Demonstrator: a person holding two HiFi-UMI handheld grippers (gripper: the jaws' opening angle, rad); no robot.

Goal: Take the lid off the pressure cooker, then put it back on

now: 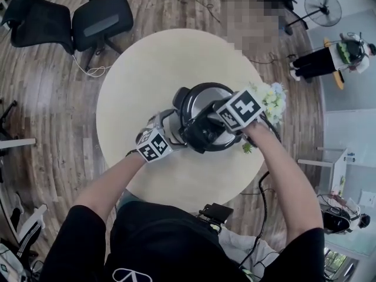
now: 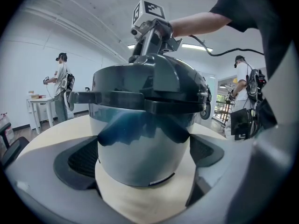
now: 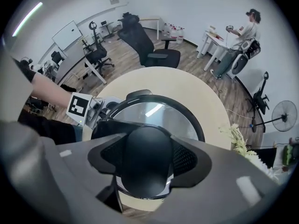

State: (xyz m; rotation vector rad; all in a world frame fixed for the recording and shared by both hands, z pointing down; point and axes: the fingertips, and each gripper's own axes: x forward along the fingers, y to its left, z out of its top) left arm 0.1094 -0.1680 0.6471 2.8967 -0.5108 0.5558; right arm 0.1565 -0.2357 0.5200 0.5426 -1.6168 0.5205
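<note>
The pressure cooker (image 1: pixel 202 107) stands near the middle of a round pale table (image 1: pixel 141 69). Its steel body (image 2: pixel 140 148) sits between my left gripper's (image 2: pixel 145 157) pads (image 2: pixel 81 160), which press on both sides of it low down. The dark lid (image 2: pixel 149 85) rests level on the pot. From above, my right gripper (image 3: pixel 145 161) points straight down and is shut on the lid's black knob (image 3: pixel 145 148). The lid's shiny top (image 3: pixel 161 113) shows beyond it. In the head view the left gripper (image 1: pixel 175 128) comes in from the left and the right gripper (image 1: pixel 207 124) is over the lid.
A bunch of white flowers (image 1: pixel 271 98) lies on the table right of the cooker. Two black office chairs (image 1: pixel 100 16) stand on the wooden floor beyond the table. A standing fan (image 1: pixel 323 7) and a person (image 1: pixel 329 57) are at the far right. Cables hang by my right arm.
</note>
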